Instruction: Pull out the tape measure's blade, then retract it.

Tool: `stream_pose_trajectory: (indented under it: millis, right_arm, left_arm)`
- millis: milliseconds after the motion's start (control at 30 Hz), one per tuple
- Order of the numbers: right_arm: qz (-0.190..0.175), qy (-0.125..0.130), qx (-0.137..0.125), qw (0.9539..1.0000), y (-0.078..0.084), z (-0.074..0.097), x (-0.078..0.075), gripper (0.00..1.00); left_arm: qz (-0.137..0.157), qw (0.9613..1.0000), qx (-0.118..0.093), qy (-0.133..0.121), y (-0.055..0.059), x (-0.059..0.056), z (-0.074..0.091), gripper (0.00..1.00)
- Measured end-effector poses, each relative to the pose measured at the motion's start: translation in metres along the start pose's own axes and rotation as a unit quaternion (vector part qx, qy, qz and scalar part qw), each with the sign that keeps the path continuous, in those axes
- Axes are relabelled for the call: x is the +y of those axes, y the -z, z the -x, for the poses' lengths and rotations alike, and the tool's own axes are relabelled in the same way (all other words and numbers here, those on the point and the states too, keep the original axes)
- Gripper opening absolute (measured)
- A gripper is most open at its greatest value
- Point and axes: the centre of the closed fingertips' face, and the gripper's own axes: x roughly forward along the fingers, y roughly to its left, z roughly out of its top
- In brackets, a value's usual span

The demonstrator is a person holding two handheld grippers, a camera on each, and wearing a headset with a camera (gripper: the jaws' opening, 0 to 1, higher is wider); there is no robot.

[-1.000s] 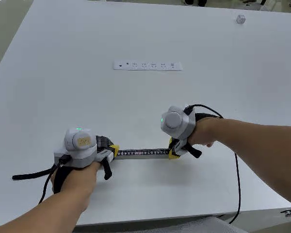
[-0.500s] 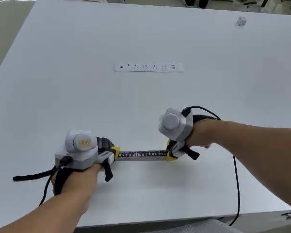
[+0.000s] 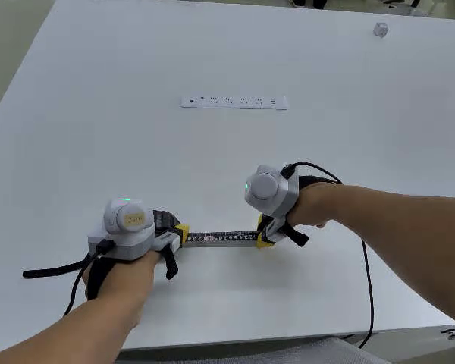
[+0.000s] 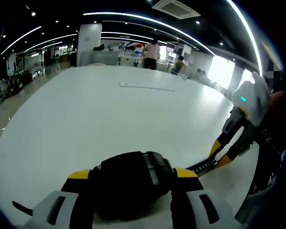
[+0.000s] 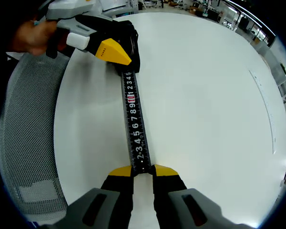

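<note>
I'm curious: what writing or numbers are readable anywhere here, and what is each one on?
"2 3 4 5 6 7 8 9", a red "10", then "1 2 3 4 5": on the tape blade, right gripper view.
Yellow sticker on the left gripper: blurred, unreadable.
Power strip markings: too small to read.

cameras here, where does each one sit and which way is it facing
Head view: on the person's head, looking down at the white table; both forearms show, holding the left gripper and right gripper.
Left gripper view: on the left gripper, facing across the table; its jaws clamp the black tape measure case.
Right gripper view: on the right gripper, facing along the dark numbered blade it pinches; a hand shows.
Shared: each gripper view shows the other gripper and the blade.
</note>
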Motion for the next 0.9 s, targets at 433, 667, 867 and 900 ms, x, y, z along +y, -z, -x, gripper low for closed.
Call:
stream_pose_trajectory:
  millis: [433,667,867,900]
  right_arm:
    - [0.003,-0.002,-0.004,1.0,-0.007,0.0,0.003,0.15]
    - [0.002,-0.001,-0.008,1.0,-0.012,-0.001,0.004,0.15]
    - [0.002,-0.001,-0.01,0.9999,-0.015,-0.002,0.003,0.15]
    - [0.002,-0.001,-0.01,0.9999,-0.016,-0.003,0.003,0.15]
  left_arm:
    - [0.001,1.0,-0.002,0.001,0.001,0.0,0.0,0.62]
    - [0.001,1.0,-0.002,0.001,0.001,0.0,0.0,0.62]
    - [0.001,1.0,-0.002,0.001,0.0,0.0,0.0,0.62]
    - [0.001,1.0,-0.003,0.001,0.0,0.0,0.0,0.62]
